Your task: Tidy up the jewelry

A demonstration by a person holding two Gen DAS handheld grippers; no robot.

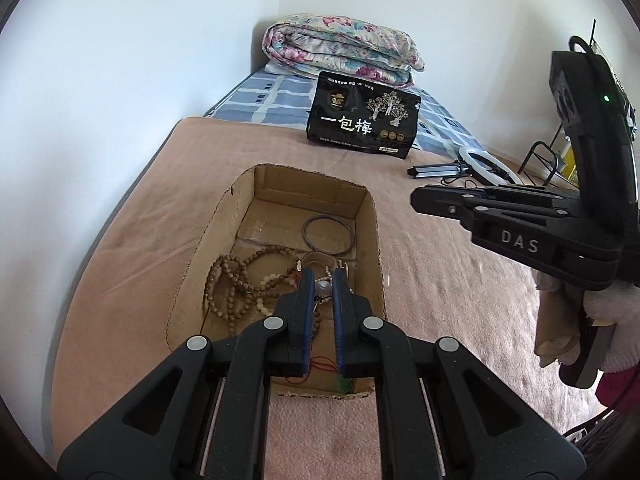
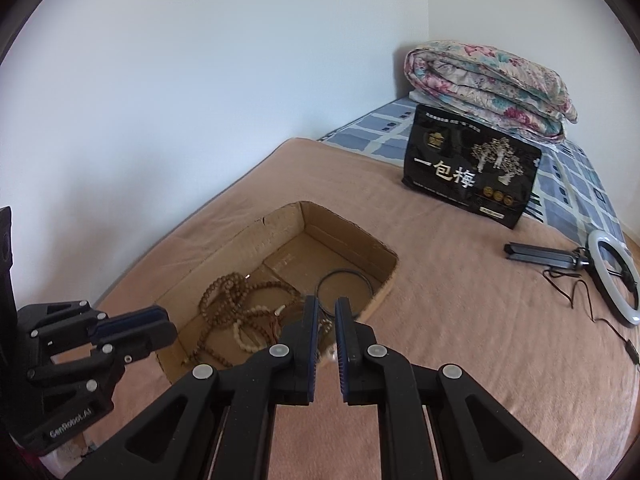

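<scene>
My left tongs point(image 1: 323, 280), black with blue pads, sit at lower centre of the left wrist view, jaws drawn together with nothing clamped between them. They hang above the near end of the open brown cardboard box point(image 1: 192, 268). In the right wrist view these left tongs point(image 2: 162, 322) show at lower left, tips pointing toward the box's near corner.

My right tongs point(image 2: 327, 308), same make, at lower centre of their own view, jaws also drawn together, nothing gripped. Tips overlap the near rim of the cardboard box point(image 2: 280, 220). From the left wrist view the right tongs point(image 1: 416, 200) enter from the right edge, off to the box's right above the bed, held by a hand in a white knit glove point(image 1: 616, 320).

Inside the box: a tangle of brown wooden bead strands point(image 1: 236, 280) at the near and left part, mixed with a paler cream bead strand point(image 2: 250, 330). A thin dark ring bangle point(image 1: 329, 235) lies flat toward the far right part. A red cord point(image 1: 320, 364) and a small green piece point(image 1: 343, 384) lie by the near wall.

The box rests on a pink-beige blanket point(image 1: 440, 280) on the bed. Farther back: a black printed package with gold trees point(image 1: 362, 114), upright; a folded floral quilt point(image 1: 340, 48) behind it; blue checked sheet point(image 1: 276, 96). At right, a white ring light point(image 2: 614, 280) with its folded black stand point(image 2: 540, 256) and trailing cable.
</scene>
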